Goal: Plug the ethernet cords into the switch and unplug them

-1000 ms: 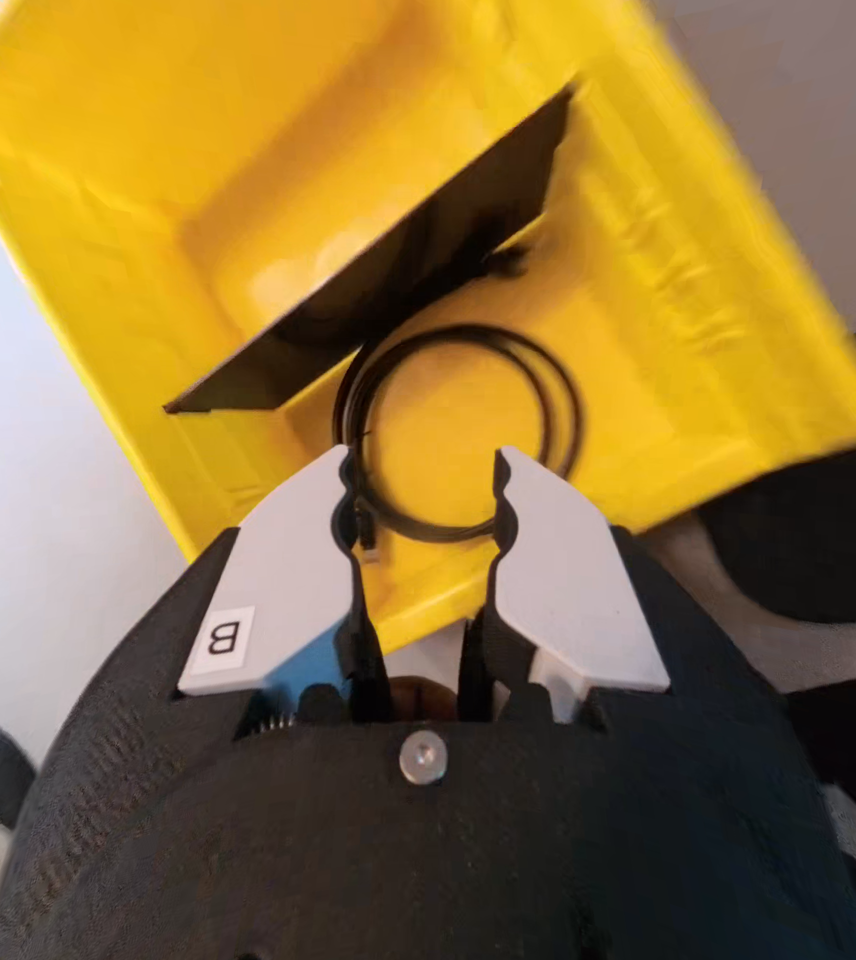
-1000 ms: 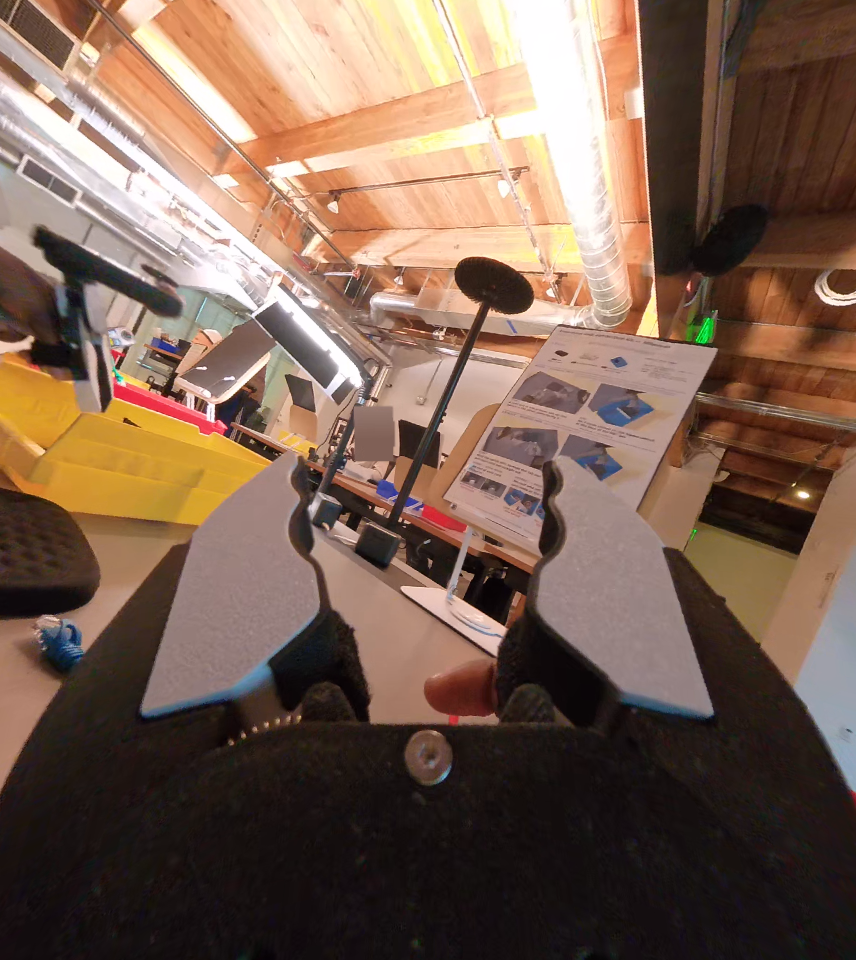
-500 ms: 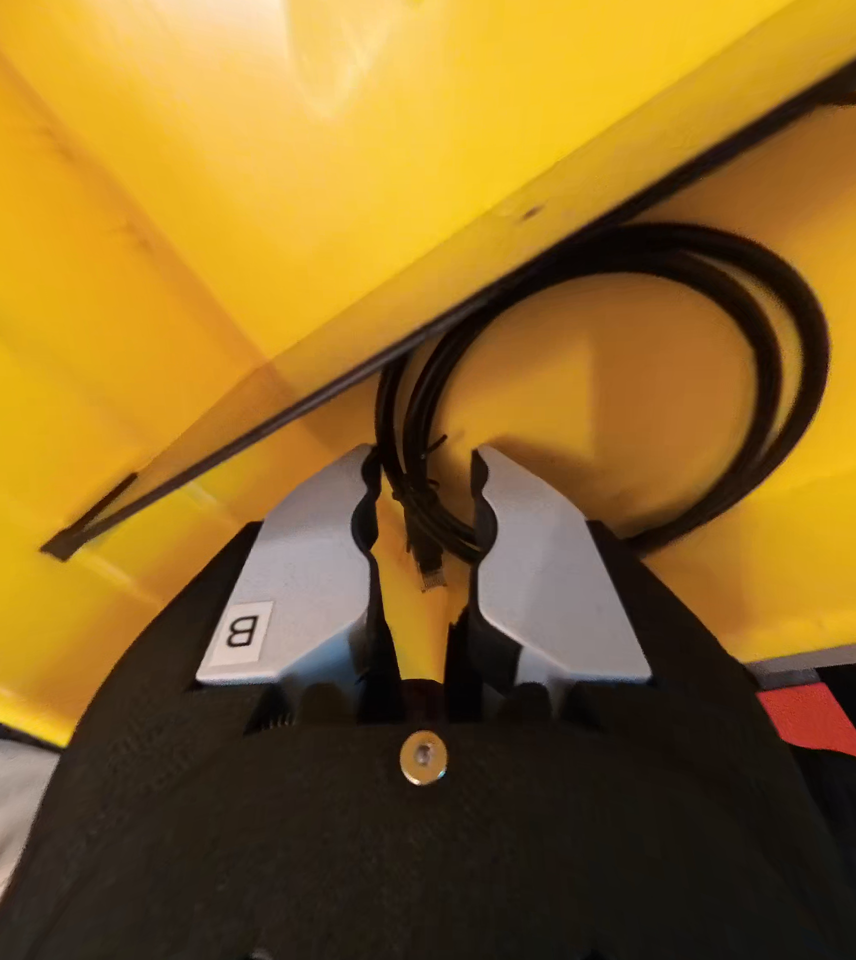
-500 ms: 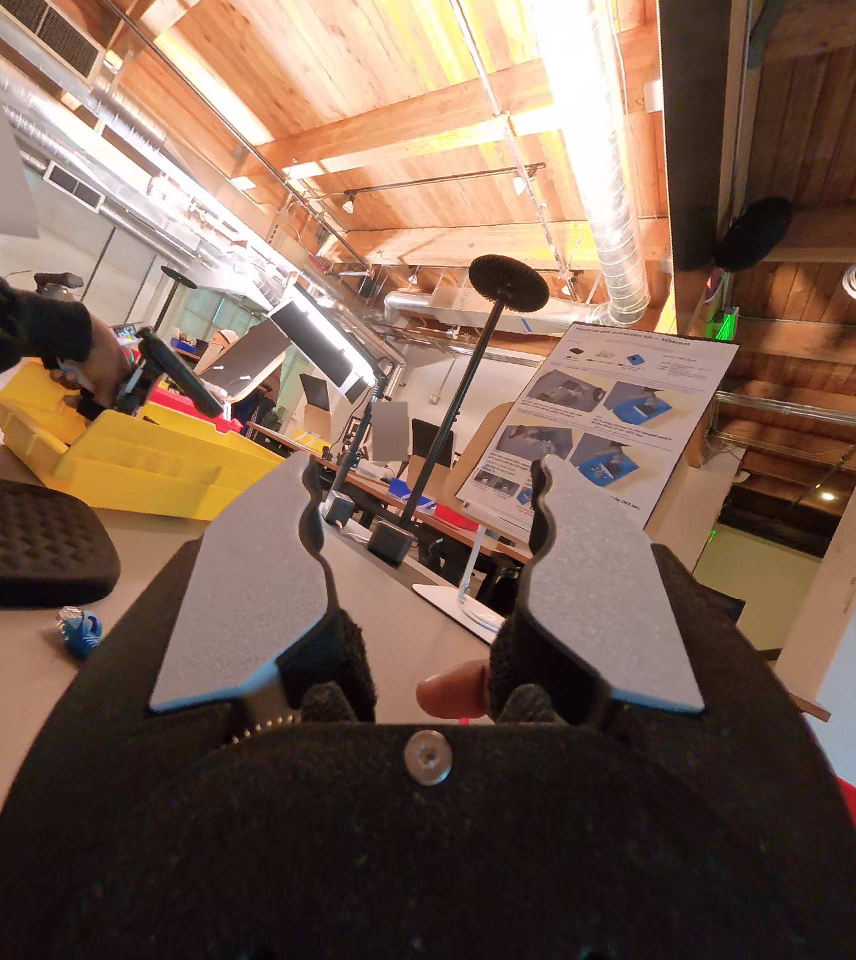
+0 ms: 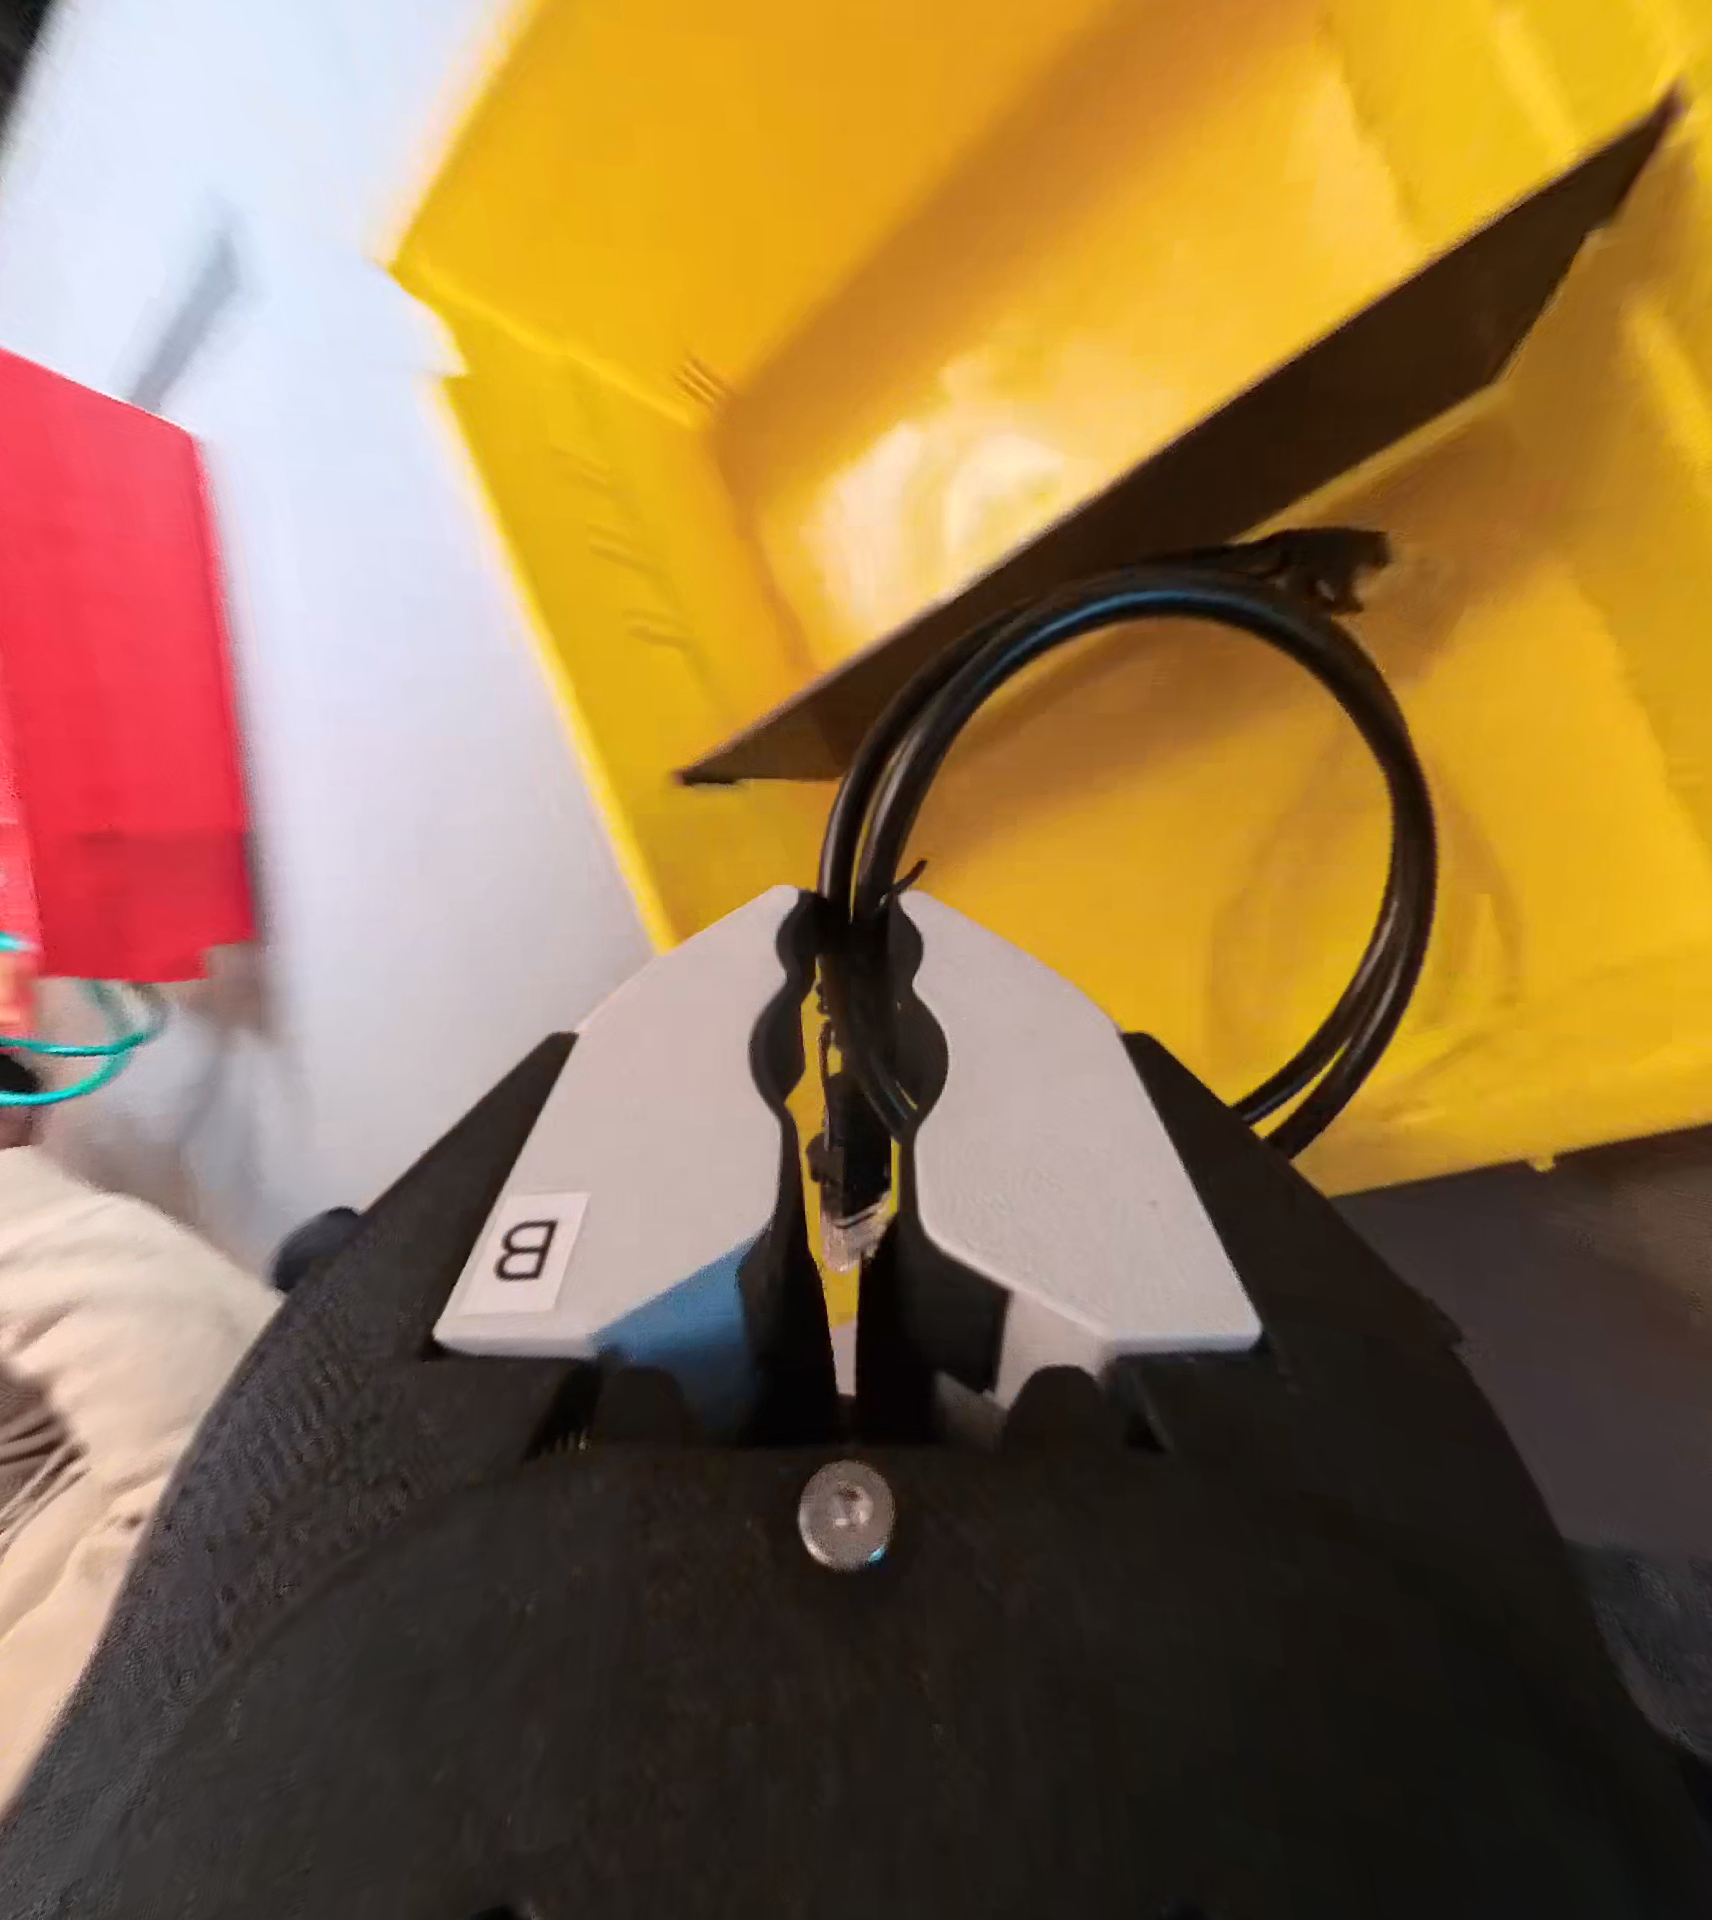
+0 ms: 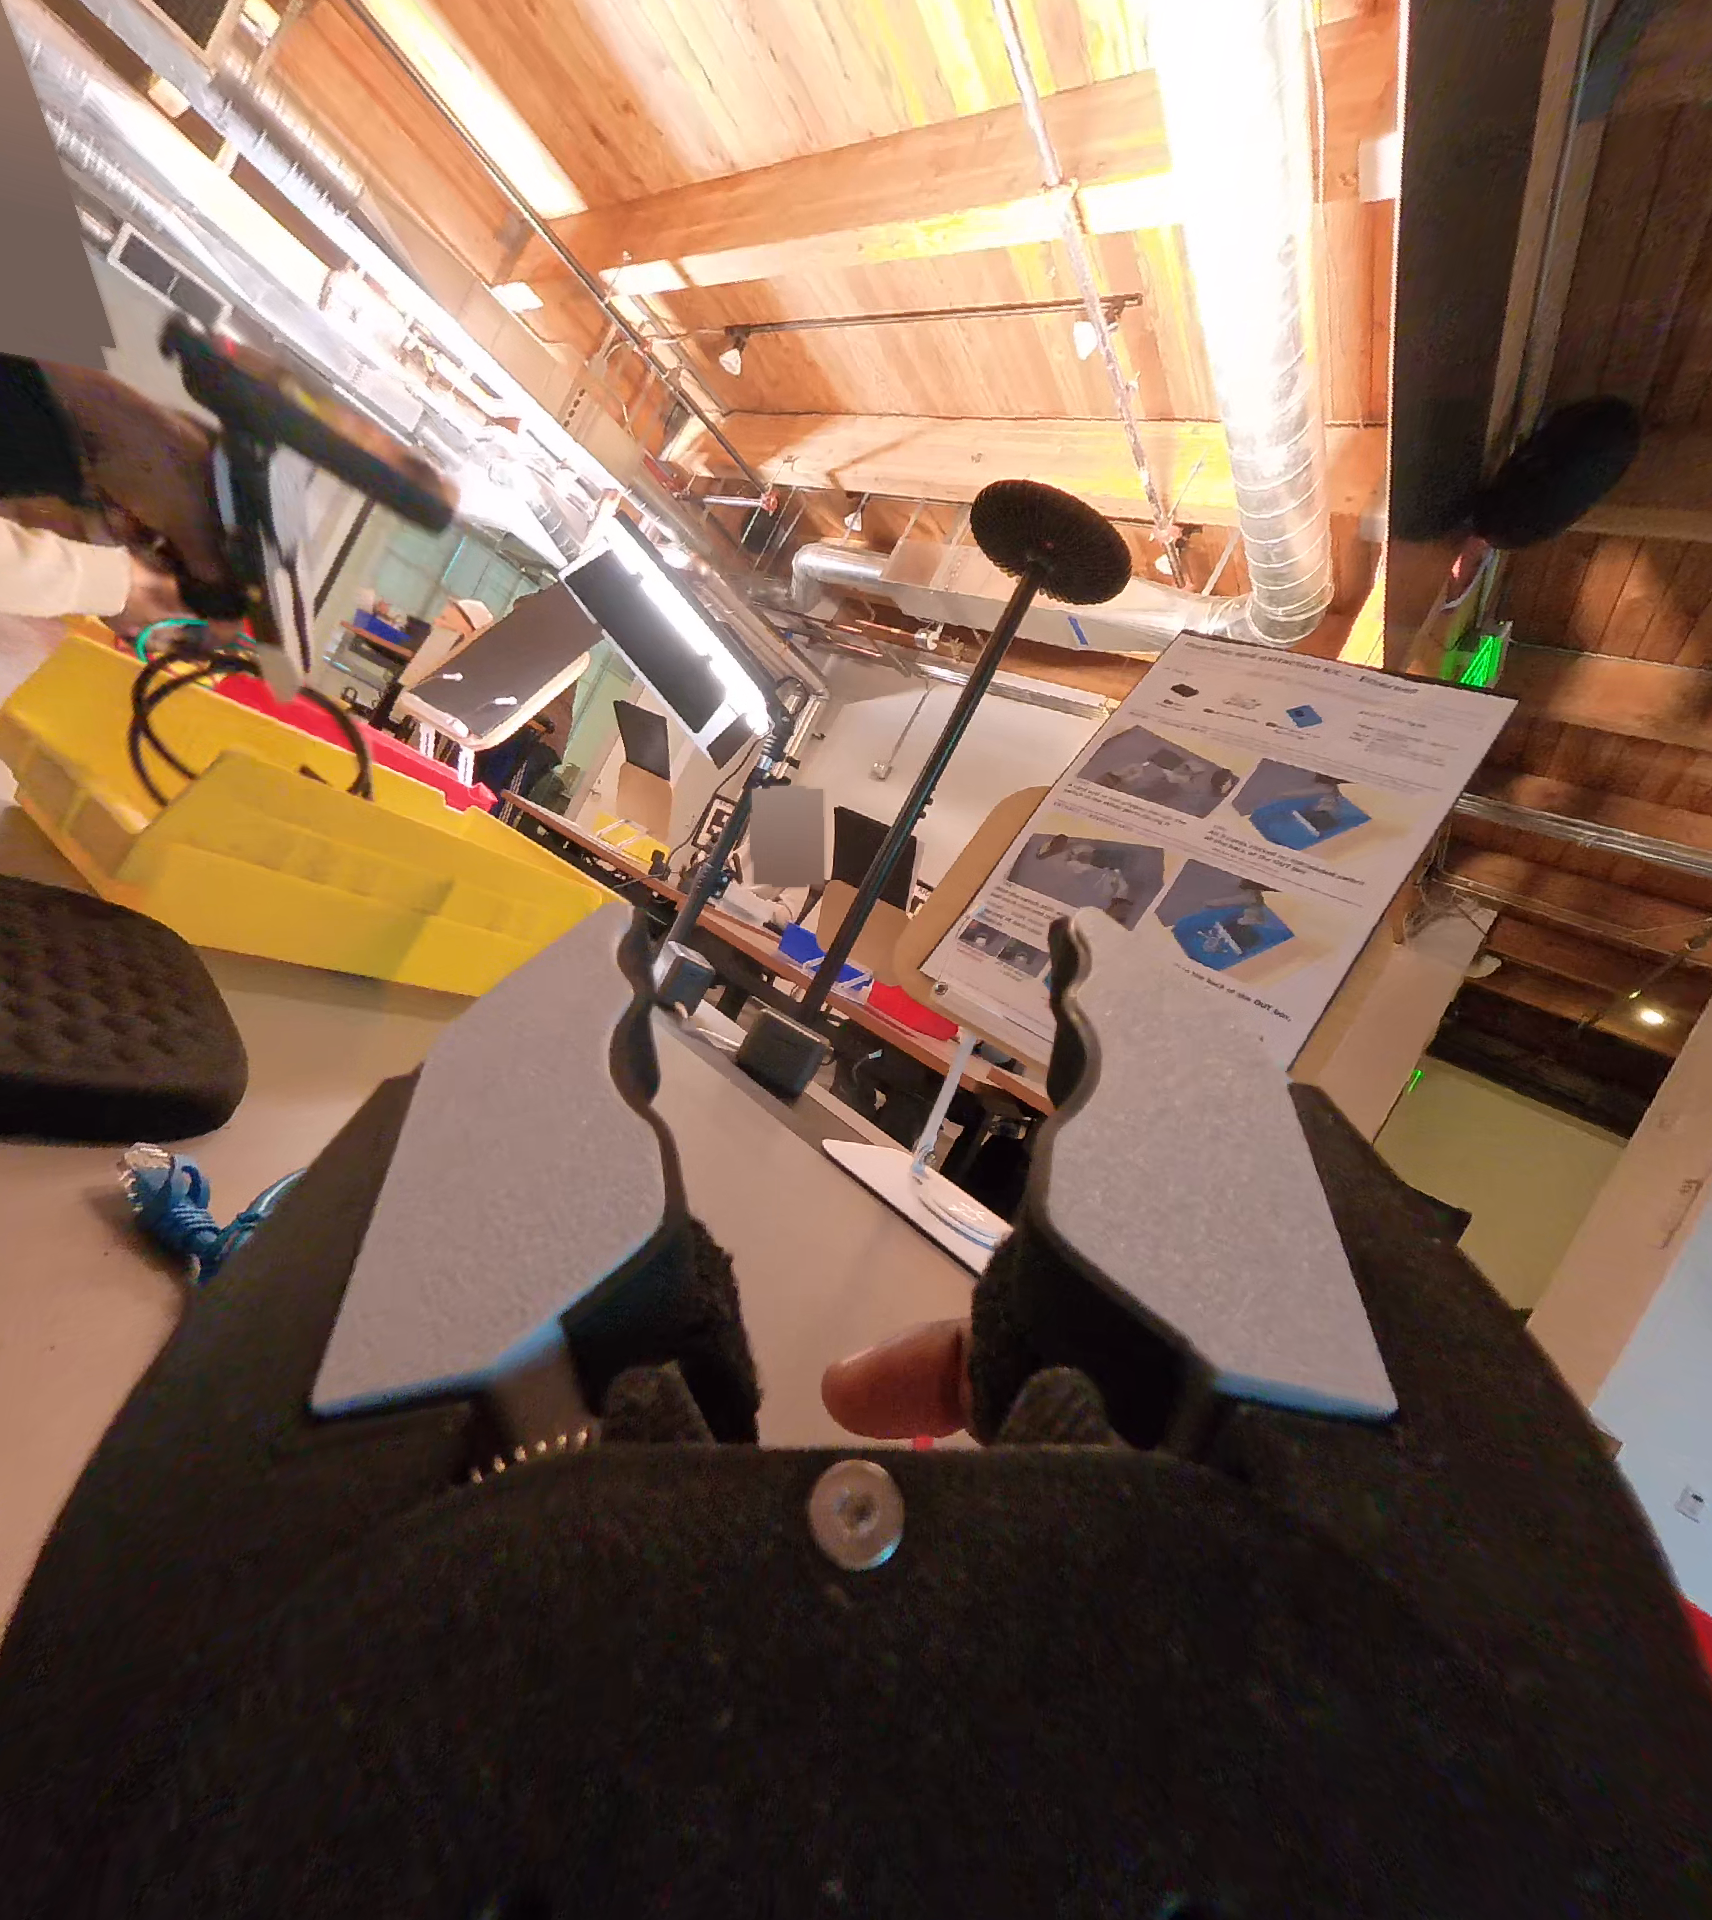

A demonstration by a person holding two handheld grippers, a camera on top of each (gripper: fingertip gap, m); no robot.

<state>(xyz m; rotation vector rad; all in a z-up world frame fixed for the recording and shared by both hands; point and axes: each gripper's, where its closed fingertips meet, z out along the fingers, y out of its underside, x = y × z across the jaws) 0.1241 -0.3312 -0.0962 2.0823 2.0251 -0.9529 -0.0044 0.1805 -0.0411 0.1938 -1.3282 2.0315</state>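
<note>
A: Left gripper (image 5: 857, 935) status?

B: Jaws nearly closed, clamped on the coiled black ethernet cord (image 5: 1392, 831). Clear plug (image 5: 852, 1231) sits between the fingers, pointing back at the camera. The loop hangs ahead of the tips, above the yellow bin (image 5: 1195, 312), near its black divider (image 5: 1299, 447).

A: Lifted clear?

B: Right wrist view shows the coil (image 6: 156, 727) dangling from that gripper (image 6: 280, 665) over the bin (image 6: 312, 862); whether its bottom touches the bin, can't tell.

A: Right gripper (image 6: 847, 940)?

B: Jaws wide apart, holding nothing, over the worktop (image 6: 21, 1351). Blue cord (image 6: 177, 1210) lies on the worktop beside a black pad (image 6: 31, 1018), near the bin's front edge.

A: Switch?

B: Can't pick it out in either view.
</note>
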